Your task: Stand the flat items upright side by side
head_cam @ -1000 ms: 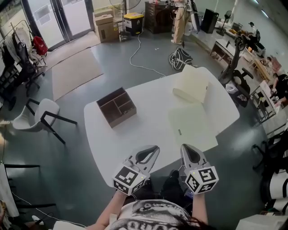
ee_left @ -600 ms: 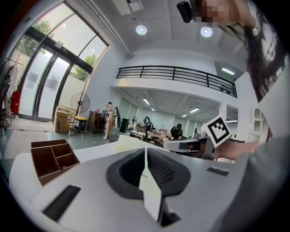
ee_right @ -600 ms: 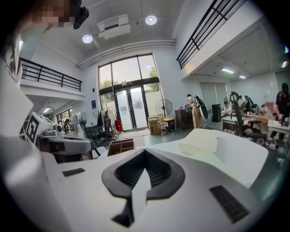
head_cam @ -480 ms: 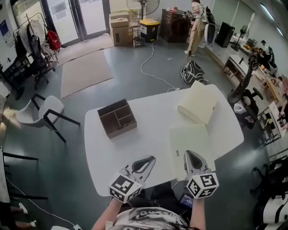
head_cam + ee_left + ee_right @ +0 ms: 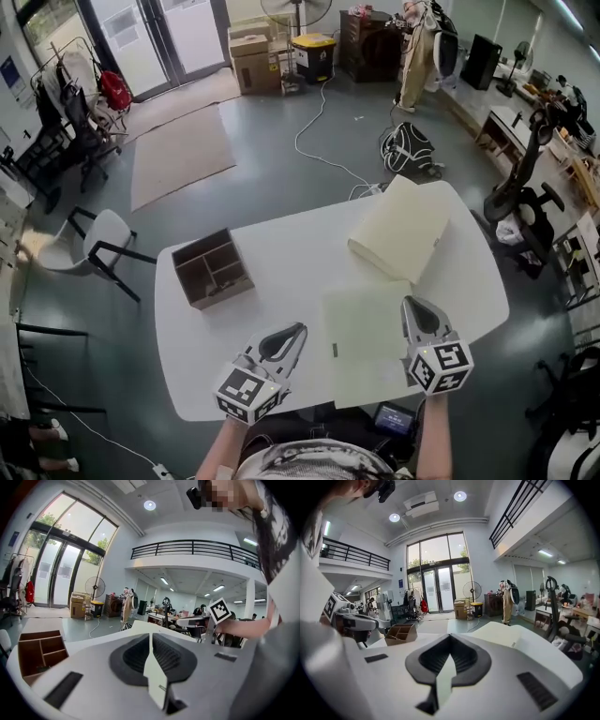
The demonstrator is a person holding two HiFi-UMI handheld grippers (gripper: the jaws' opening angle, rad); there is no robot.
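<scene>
Lying flat on the white rounded table point(image 5: 281, 248) are two cream-coloured flat folder-like items: the near cream item point(image 5: 364, 330) rests by the table's front edge, and the thicker far cream item point(image 5: 398, 230) sits just behind it, towards the right end. Neither stands upright. The right gripper point(image 5: 411, 306) hovers at the near item's right edge with its jaws pressed together and nothing between them, as the right gripper view point(image 5: 450, 641) confirms. The left gripper point(image 5: 296, 331), likewise closed and empty point(image 5: 150, 635), hangs left of that item, apart from it. A brown open-topped wooden box with compartments point(image 5: 212, 269) occupies the table's left part, well apart from both items.
</scene>
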